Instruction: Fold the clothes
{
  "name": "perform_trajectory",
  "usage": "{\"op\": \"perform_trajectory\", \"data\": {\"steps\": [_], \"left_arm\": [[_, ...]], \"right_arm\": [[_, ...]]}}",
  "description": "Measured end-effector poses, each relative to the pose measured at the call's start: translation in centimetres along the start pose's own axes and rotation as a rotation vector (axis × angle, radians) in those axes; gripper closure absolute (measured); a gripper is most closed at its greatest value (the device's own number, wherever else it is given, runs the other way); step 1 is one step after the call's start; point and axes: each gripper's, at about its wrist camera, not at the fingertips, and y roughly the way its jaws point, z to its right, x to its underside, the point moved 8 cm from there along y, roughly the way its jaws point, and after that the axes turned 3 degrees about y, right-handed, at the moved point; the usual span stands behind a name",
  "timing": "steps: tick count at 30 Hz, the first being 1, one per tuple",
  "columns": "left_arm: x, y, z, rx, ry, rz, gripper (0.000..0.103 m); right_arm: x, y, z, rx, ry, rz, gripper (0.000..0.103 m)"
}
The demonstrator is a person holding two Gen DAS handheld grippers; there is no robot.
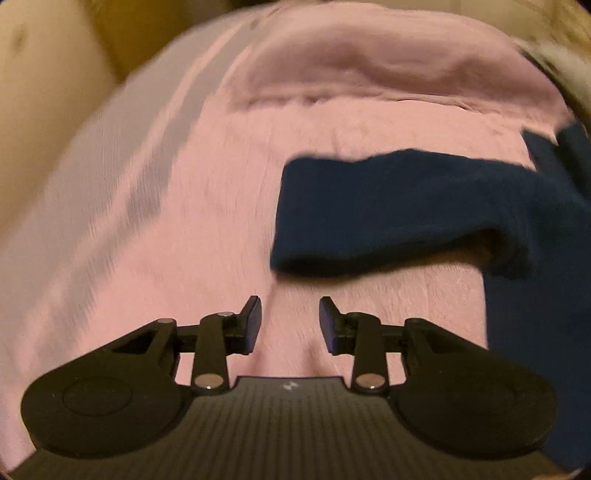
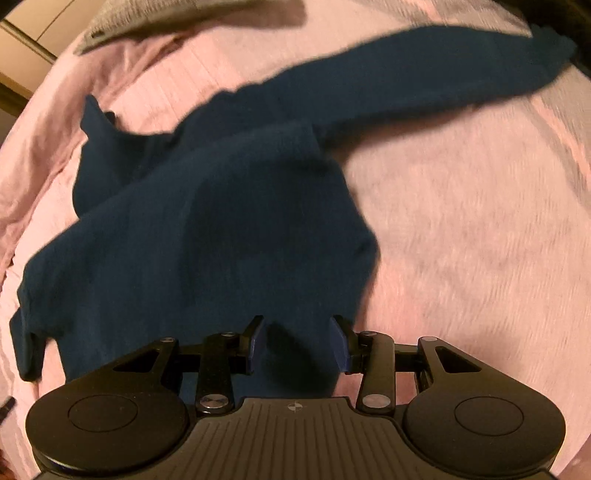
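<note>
Left wrist view: nearest the camera, at six o'clock, sits the left gripper (image 1: 290, 323), its jaws parted with only pink bedcover (image 1: 166, 221) showing between them, so it holds nothing. It hovers over bare cover, seemingly free to reach for cloth. A dark blue sweater (image 1: 406, 206) lies toward three o'clock, one sleeve stretched flat toward the centre, its cuff ending just above the gripper. A rumpled ridge of the pink cover runs across twelve o'clock.

Right wrist view: at six o'clock the right gripper (image 2: 299, 341) points steeply down over the sweater (image 2: 207, 236). Blue knit fills the gap between its partly spread jaws, but whether the pads press on it cannot be told. The sweater's body spreads from centre to nine o'clock, and one long sleeve (image 2: 424, 81) reaches out to one o'clock, probably laid straight so it can be folded inward. Grey cloth (image 2: 155, 14) lies at eleven o'clock.
</note>
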Motion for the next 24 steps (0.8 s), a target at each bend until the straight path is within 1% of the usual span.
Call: {"op": "perform_trajectory", "data": {"steps": [1, 2, 4, 6, 8, 9, 11, 12, 13, 14, 15, 17, 19, 20, 21, 22, 24], "left_arm": [[0.6, 0.4, -0.8, 0.033, -0.073, -0.021, 0.071], [0.8, 0.5, -1.8, 0.069, -0.173, -0.024, 0.069], [0.8, 1.0, -3.8, 0.140, -0.374, -0.017, 0.064], [0.4, 2.0, -5.4, 0.215, -0.592, 0.011, 0.061], [0.3, 3.5, -6.6, 0.304, -0.815, 0.023, 0.059], [0.4, 4.5, -7.0, 0.344, -0.934, 0.015, 0.059], [1.0, 6.4, -7.2, 0.386, -1.099, 0.003, 0.059], [1.1, 6.8, -7.5, 0.392, -1.123, 0.004, 0.060], [1.2, 7.1, -7.5, 0.379, -1.091, 0.001, 0.062], [1.1, 7.2, -7.4, 0.352, -0.997, -0.004, 0.064], [0.7, 7.1, -7.1, 0.326, -0.882, 0.004, 0.066], [0.0, 7.0, -5.8, 0.282, -0.620, 0.022, 0.066], [-1.0, 7.5, -3.9, 0.259, -0.372, 0.034, 0.067], [-1.3, 8.0, -2.8, 0.251, -0.248, 0.036, 0.070], [-1.3, 8.6, -2.1, 0.251, -0.186, 0.026, 0.071], [-1.4, 9.2, -1.7, 0.244, -0.158, 0.023, 0.072], [-1.8, 9.8, -2.6, 0.280, -0.298, 0.059, 0.073]], "right_arm": [[0.4, 0.0, -0.1, 0.003, -0.001, -0.003, 0.062], [0.7, -0.1, -0.3, 0.005, -0.005, -0.003, 0.062], [1.2, -0.2, -0.8, 0.008, -0.022, -0.003, 0.062], [1.6, -0.3, -1.1, 0.011, -0.043, -0.003, 0.062], [2.0, -0.5, -1.3, 0.021, -0.053, 0.001, 0.062], [2.2, -0.5, -1.4, 0.025, -0.057, 0.003, 0.062], [2.5, -0.5, -1.4, 0.037, -0.052, 0.002, 0.062], [2.6, -0.5, -1.4, 0.043, -0.048, 0.001, 0.062], [2.6, -0.4, -1.5, 0.049, -0.043, 0.001, 0.062], [2.7, -0.4, -1.6, 0.053, -0.035, 0.001, 0.062], [2.7, -0.4, -1.7, 0.057, -0.028, 0.002, 0.062], [2.7, -0.4, -1.9, 0.062, -0.014, 0.002, 0.062], [2.8, 0.0, -2.4, 0.065, -0.005, -0.004, 0.062], [2.8, 0.2, -2.5, 0.067, -0.001, -0.008, 0.062], [2.9, 0.6, -2.8, 0.070, 0.002, -0.011, 0.061], [2.9, 0.9, -3.1, 0.071, 0.005, -0.013, 0.061], [3.3, 1.0, -3.6, 0.068, 0.001, -0.019, 0.061]]}}
